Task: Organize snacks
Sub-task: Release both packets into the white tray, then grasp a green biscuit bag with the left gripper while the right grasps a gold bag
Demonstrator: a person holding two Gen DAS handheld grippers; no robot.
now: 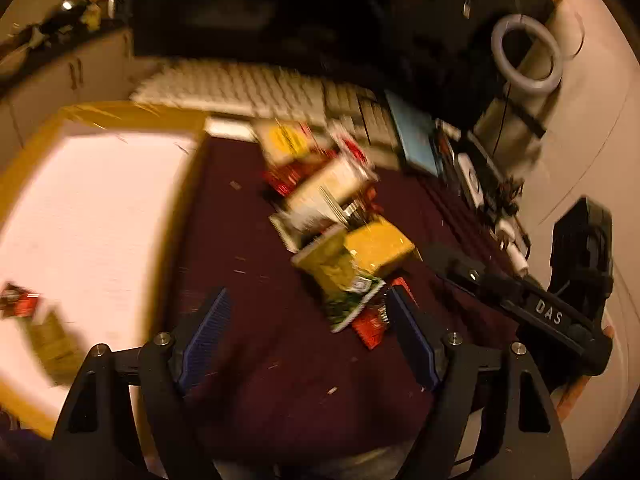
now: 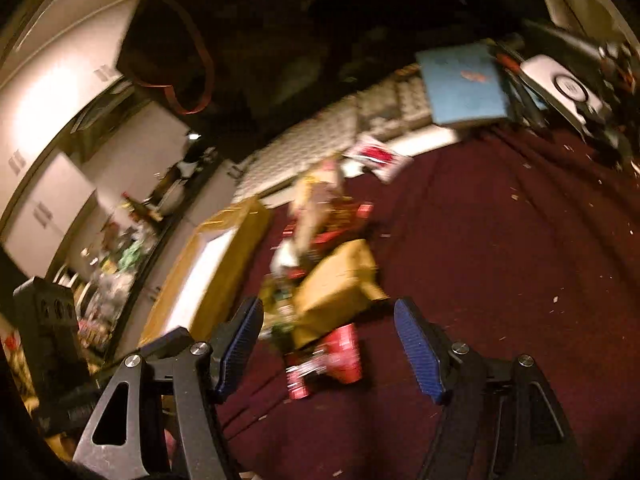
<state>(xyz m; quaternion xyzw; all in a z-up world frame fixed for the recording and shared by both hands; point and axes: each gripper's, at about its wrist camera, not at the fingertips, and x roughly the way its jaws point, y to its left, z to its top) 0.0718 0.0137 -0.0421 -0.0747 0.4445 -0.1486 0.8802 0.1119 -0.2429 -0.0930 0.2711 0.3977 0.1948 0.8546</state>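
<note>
A blurred pile of snacks lies on the dark red cloth [image 1: 256, 380]: a yellow box [image 1: 378, 246], a green and yellow packet [image 1: 340, 284], a red packet [image 1: 370, 326] and a cream packet [image 1: 328, 188]. My left gripper [image 1: 308, 332] hangs open over the cloth just left of the pile, nothing between its blue pads. My right gripper [image 2: 330, 346] is open too. The red packet [image 2: 340, 354] shows between its fingers, which do not touch it, with the yellow box [image 2: 340, 284] just beyond.
A white tray with a yellow rim [image 1: 132, 114] at the left holds a red packet [image 1: 18, 300] and a tan one [image 1: 52, 336]. Behind the pile are a keyboard [image 1: 248, 88], a blue book [image 1: 416, 136] and a white ring [image 1: 524, 56]. The other gripper's black body [image 1: 548, 312] is at right.
</note>
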